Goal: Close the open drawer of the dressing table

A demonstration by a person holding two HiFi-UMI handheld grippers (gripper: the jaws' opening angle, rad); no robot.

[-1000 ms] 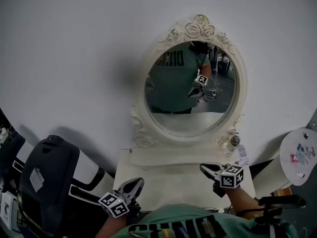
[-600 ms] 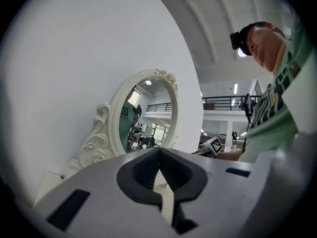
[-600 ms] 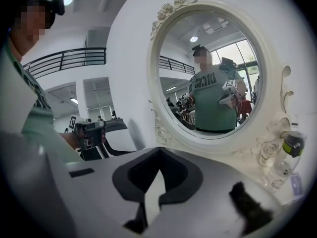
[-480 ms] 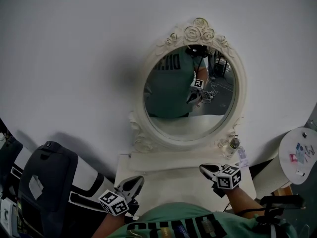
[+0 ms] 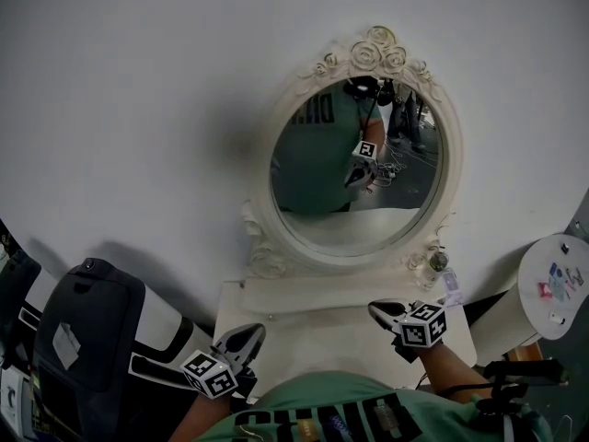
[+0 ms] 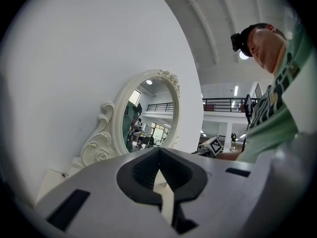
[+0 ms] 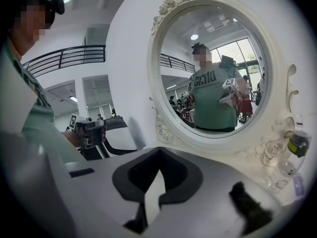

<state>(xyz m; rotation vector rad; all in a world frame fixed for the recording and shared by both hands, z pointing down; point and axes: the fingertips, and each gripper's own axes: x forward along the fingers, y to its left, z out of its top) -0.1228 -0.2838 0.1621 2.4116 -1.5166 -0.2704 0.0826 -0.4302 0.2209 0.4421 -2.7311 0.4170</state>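
Note:
The white dressing table (image 5: 322,334) stands against the wall, with an oval rose-framed mirror (image 5: 359,155) on it. Its drawer shows in no view; the person's green shirt (image 5: 322,412) covers the table's front edge. My left gripper (image 5: 247,331) hovers over the front left corner of the tabletop, its jaws shut with nothing between them (image 6: 159,150). Over the front right part of the top, my right gripper (image 5: 375,309) is shut and empty too (image 7: 158,150). Both point toward the mirror.
A small clear bottle (image 5: 433,265) stands at the mirror's right foot, also in the right gripper view (image 7: 293,152). A black chair (image 5: 83,339) sits left of the table. A round white side table (image 5: 552,288) is at the right.
My left gripper has edged slightly to the left along the table's front. The right gripper has stayed where it was, still shut.

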